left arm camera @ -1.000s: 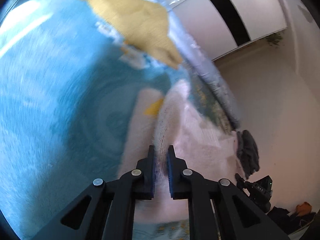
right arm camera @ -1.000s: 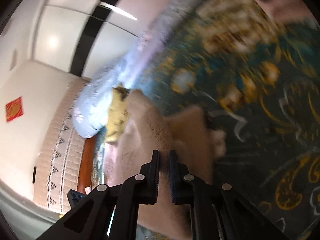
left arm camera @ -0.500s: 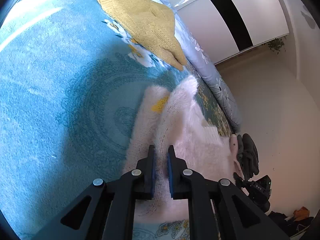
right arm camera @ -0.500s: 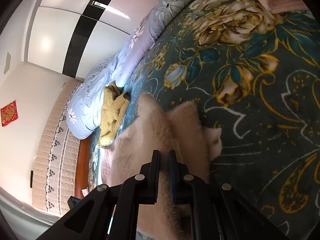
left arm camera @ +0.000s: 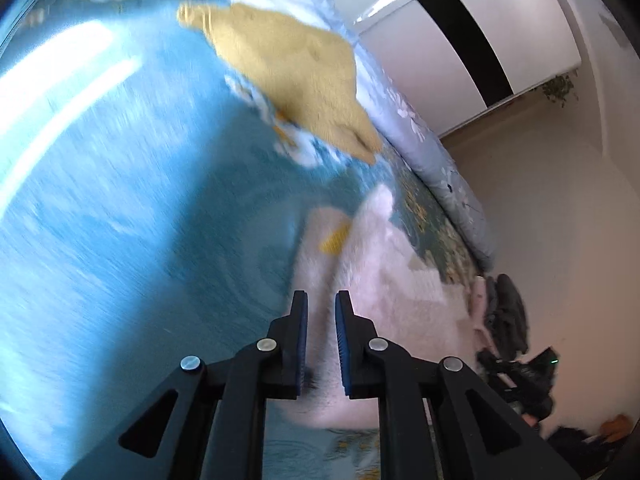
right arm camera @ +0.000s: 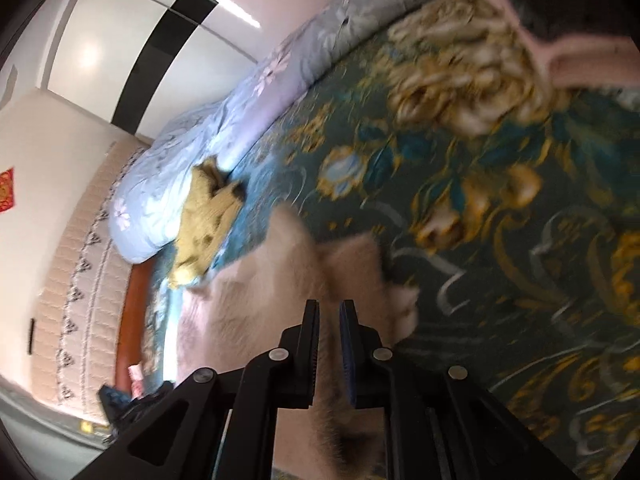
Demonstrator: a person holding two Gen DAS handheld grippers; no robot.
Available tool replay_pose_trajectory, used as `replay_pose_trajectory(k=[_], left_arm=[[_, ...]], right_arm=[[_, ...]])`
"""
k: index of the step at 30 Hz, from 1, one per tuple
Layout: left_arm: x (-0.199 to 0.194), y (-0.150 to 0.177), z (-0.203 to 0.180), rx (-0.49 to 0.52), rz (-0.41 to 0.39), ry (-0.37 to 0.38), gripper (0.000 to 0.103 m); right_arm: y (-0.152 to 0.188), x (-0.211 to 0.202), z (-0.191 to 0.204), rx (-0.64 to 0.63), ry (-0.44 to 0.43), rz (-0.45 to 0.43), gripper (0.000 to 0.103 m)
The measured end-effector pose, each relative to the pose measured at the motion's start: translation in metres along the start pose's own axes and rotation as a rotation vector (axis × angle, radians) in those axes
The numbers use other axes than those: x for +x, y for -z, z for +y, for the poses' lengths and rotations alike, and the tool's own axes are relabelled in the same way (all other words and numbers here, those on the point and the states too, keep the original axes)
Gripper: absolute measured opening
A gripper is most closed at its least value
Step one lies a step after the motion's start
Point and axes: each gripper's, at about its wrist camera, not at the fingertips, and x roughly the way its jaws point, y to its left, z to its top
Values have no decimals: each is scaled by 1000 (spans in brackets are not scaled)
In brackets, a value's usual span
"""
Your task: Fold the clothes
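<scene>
Fluffy pale-pink fleece garment point(left arm camera: 384, 280) lying on the teal floral-patterned bed point(left arm camera: 120, 240), partly doubled over. Left tongs point(left arm camera: 320, 344) and right tongs point(right arm camera: 329, 344) each pinch an edge of the garment, presumably to carry a fold across. Beyond the garment, a mustard knitted sweater point(left arm camera: 288, 72) awaits against the pale-blue floral duvet point(right arm camera: 192, 160).

Bed with teal floral bedspread point(right arm camera: 500, 216), gold flowers on it. Pale blue floral duvet point(right arm camera: 208, 148) rolled along bed's far edge. White wardrobe doors point(left arm camera: 436, 52) with black stripe behind. Padded beige headboard point(right arm camera: 76, 280). Red paper decoration point(right arm camera: 6, 188) on wall. Potted plant point(left arm camera: 558, 88) in corner.
</scene>
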Motion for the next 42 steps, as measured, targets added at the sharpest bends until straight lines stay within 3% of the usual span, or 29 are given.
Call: replay_pose_trajectory(k=[4,11,16,17,28,34,40,41,42], left_arm=[[2,7,-36,145,-4,-15,16],[32,36,-103,425,58,-38,24],[45,39,-79,384,74,-104,25],[47,38,-73,369,75,-113,25],[54,40,-56,284,75,-54,25],[40,39,-53,232,71,-15,25],[18,26,-31,122,32,38,33],[17,25,-28,109,25,30,38],[16,23,-25,96,18,23,50]], right_arm=[[2,-9,23,-80,35,-46,13],[47,13,87,-375,76,12,13],[53,23,65,-374,177,25,12],[53,25,56,-353,172,31,7],[57,31,37,-305,123,32,7],[57,15,33,-259,73,-5,7],[56,-8,18,-213,37,-73,14],[55,-9,12,-198,28,-71,20],[55,-9,4,-176,14,-66,31]])
